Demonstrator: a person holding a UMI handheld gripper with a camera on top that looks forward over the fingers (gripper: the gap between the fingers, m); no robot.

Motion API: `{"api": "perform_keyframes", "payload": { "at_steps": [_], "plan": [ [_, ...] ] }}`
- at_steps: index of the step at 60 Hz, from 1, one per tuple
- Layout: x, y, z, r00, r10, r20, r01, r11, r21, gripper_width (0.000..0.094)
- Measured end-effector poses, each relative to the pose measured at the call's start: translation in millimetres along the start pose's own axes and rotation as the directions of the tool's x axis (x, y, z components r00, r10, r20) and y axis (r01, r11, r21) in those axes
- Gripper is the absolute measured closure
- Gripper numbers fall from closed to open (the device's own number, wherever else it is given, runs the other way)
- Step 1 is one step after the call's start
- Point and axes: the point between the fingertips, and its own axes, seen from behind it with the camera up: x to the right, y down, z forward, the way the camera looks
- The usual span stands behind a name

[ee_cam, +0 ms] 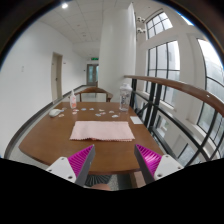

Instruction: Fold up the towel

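Note:
A pale pink towel [102,129] lies flat on the brown wooden table [50,140], spread as a rectangle beyond my fingers. My gripper [114,160] hangs above the table's near edge, well short of the towel. Its two fingers stand wide apart, with the magenta pads [80,158] showing on their inner faces. Nothing is between them.
A bottle [124,100] stands at the table's far right, and small items [55,112] lie at its far left. Chairs [92,95] stand beyond the far end. A curved railing [185,90] and tall windows run along the right side.

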Motion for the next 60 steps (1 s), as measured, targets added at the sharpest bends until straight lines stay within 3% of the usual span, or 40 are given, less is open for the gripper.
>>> {"api": "perform_keyframes", "payload": {
  "at_steps": [18, 19, 26, 35, 40, 42, 44, 50, 51, 52, 60],
  "plan": [
    [-104, -21, 94, 0.988, -0.064, 0.142, 0.074, 0.995, -0.068, 0.0113],
    [-107, -13, 71, 0.986, -0.067, 0.151, 0.078, 0.995, -0.066, 0.0119],
    [-159, -27, 144, 0.975, -0.099, 0.197, 0.119, 0.988, -0.096, 0.019],
    [-192, -9, 194, 0.966, -0.124, 0.227, 0.165, 0.972, -0.17, 0.027],
    [-194, 3, 214, 0.967, -0.129, 0.218, 0.178, 0.958, -0.223, 0.0379],
    [-195, 11, 222, 0.966, -0.122, 0.229, 0.179, 0.952, -0.248, 0.0376],
    [-198, 8, 224, 0.966, -0.098, 0.241, 0.157, 0.958, -0.24, 0.0545],
    [-203, 8, 228, 0.966, -0.033, 0.258, 0.101, 0.962, -0.252, 0.0852],
    [-202, 7, 229, 0.967, -0.025, 0.253, 0.09, 0.964, -0.249, 0.0832],
    [-201, 7, 230, 0.968, -0.019, 0.249, 0.082, 0.966, -0.247, 0.0901],
    [-197, 5, 229, 0.969, -0.007, 0.247, 0.071, 0.965, -0.253, 0.0935]
  ]
}}
